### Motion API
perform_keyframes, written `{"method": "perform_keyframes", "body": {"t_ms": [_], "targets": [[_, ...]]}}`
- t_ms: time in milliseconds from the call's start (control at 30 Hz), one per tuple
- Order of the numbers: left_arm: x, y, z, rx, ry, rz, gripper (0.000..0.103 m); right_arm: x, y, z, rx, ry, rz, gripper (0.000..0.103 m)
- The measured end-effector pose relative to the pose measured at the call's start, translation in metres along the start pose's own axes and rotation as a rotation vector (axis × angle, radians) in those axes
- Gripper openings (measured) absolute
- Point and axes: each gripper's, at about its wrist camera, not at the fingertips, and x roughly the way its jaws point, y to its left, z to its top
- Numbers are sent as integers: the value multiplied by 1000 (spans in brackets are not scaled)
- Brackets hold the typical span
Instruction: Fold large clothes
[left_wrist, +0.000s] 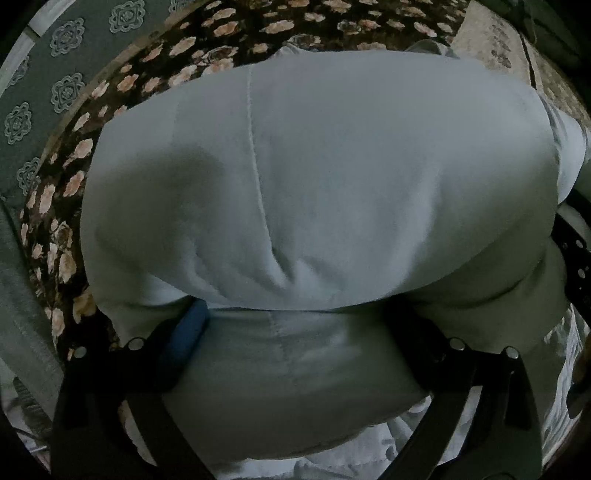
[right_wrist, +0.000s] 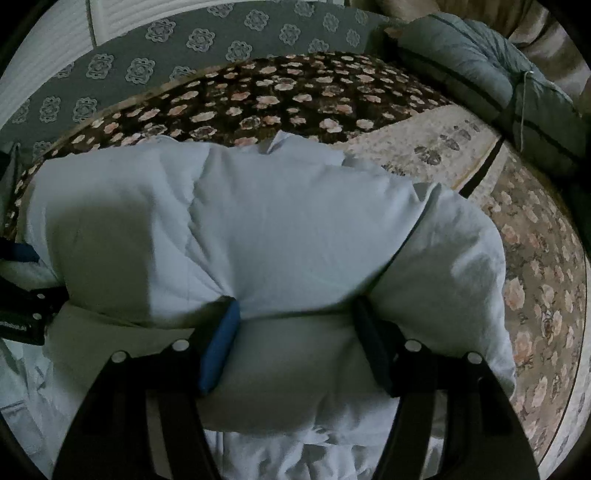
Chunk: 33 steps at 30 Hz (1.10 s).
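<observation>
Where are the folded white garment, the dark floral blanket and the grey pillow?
folded white garment (left_wrist: 332, 177): left wrist view, middle of top layer.
dark floral blanket (right_wrist: 280, 99): right wrist view, bare patch beyond the garment.
grey pillow (right_wrist: 476, 70): right wrist view, its top face.

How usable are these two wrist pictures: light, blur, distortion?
Left wrist view: dim, bluish, strong fisheye bulge; the pale garment looks soft and fills the frame. Right wrist view: slightly brighter; shadow darkens the garment's left side, and the flowered cover curves with the lens.
</observation>
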Motion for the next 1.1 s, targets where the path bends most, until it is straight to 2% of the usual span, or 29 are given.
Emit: {"method": "perform_keyframes", "body": {"t_ms": [267,467,567,600,667,700,767,833,900,967,1100], "targets": [[12,-7,19,4,22,15,100,8,0,2,5,6,2,65],[10,-3,25,0,31,-12,100,5,-2,7,11,25,18,65],[-18,9,16,-10,-15,-61,94,-15,-11,13,35,22,73,66],[-32,14,13,-15,-47,-86,94,-27,-18,17,66,-4,93,66],[-59,24,11,-25,-133,-105,95,-44,-29,25,114,-71,101,72],[-70,32,16,-38,-172,-110,95,-49,-34,32,150,-97,99,80],[-73,45,32,-79,-187,-109,95,-46,-37,46,202,-93,135,80],[-62,52,45,-117,-142,-105,92,-31,-27,62,202,-63,178,80],[-36,49,58,-130,-76,-130,91,-4,-8,71,120,-3,141,80],[-16,48,64,-140,-38,-119,92,16,-1,70,62,30,124,80],[-8,43,66,-115,-5,-97,93,33,-23,77,40,54,82,77]]}}
